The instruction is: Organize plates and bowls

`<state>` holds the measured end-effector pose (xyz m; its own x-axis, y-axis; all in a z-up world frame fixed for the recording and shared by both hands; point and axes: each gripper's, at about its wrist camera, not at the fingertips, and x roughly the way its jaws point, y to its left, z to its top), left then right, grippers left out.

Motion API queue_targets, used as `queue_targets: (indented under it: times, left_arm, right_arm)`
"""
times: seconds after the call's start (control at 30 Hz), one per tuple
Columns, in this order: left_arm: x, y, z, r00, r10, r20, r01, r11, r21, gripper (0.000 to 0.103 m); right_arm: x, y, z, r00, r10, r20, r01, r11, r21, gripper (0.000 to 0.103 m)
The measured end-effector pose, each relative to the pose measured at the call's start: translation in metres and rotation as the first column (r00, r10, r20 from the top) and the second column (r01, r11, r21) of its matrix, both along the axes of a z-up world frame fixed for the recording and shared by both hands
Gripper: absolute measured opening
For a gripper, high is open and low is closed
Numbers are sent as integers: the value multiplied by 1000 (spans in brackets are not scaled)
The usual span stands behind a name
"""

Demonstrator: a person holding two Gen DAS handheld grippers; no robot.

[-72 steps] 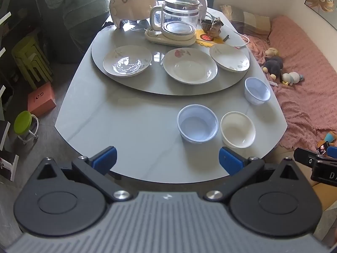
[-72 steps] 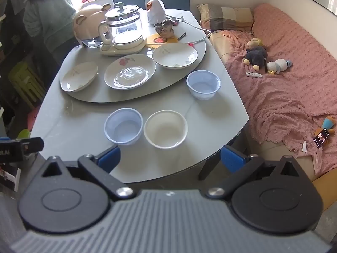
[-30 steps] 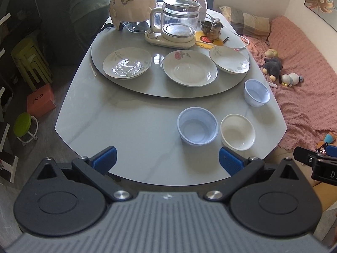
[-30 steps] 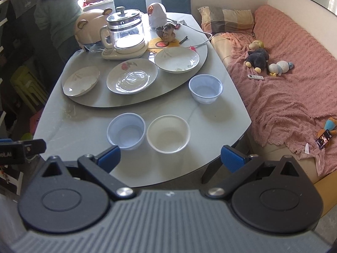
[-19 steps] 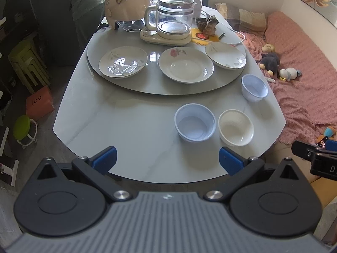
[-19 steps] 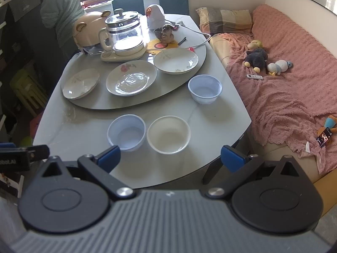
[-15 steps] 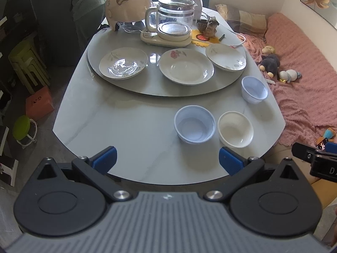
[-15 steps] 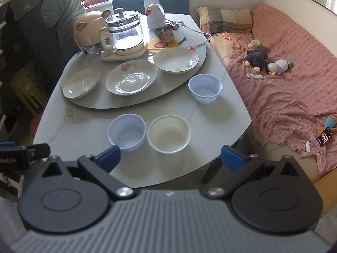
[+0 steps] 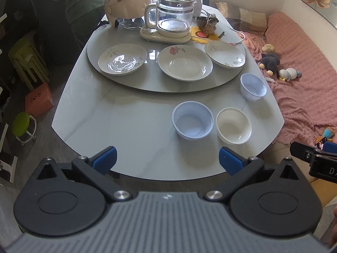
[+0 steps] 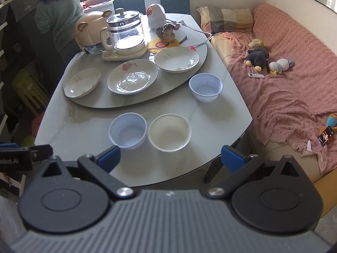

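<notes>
Three white plates sit on the grey turntable [image 9: 147, 86]: a left plate [image 9: 122, 59], a flowered middle plate [image 9: 185, 63] and a right plate [image 9: 224, 53]. On the marble table stand a blue bowl [image 9: 192, 120], a cream bowl [image 9: 234, 125] and a second blue bowl [image 9: 253, 86]. The right wrist view shows the same blue bowl [image 10: 127, 130], cream bowl [image 10: 169, 132] and far blue bowl [image 10: 206, 86]. My left gripper [image 9: 167, 161] hangs open before the table's near edge. My right gripper [image 10: 170, 159] is open too, just short of the cream bowl. Both are empty.
A glass kettle [image 9: 171, 21], a bear-shaped appliance [image 9: 126, 6] and small ornaments crowd the turntable's far side. A person in a green sweater [image 10: 59, 21] stands at the far left. A pink-covered sofa [image 10: 294, 80] with toys runs along the right. Stools [image 9: 27, 63] stand on the floor at left.
Both grippers have shifted only slightly; the views drift a little toward the table. The person at the far left has moved a bit. No dishes moved.
</notes>
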<state>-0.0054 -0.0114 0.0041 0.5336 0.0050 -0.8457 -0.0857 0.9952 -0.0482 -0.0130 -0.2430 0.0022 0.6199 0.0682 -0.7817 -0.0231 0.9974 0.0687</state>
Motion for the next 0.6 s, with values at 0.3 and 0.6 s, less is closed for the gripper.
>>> queue_targets:
  times: [0.3, 0.6]
  left_arm:
    - [0, -10, 1, 1000, -15, -3, 15, 1000, 10, 103]
    - [1, -17, -2, 1000, -8, -17, 8, 1000, -2, 103]
  right_arm:
    - [0, -4, 0, 1000, 9, 8, -10, 1000, 25, 103]
    - [1, -13, -1, 1000, 19, 14, -19, 999, 39, 103]
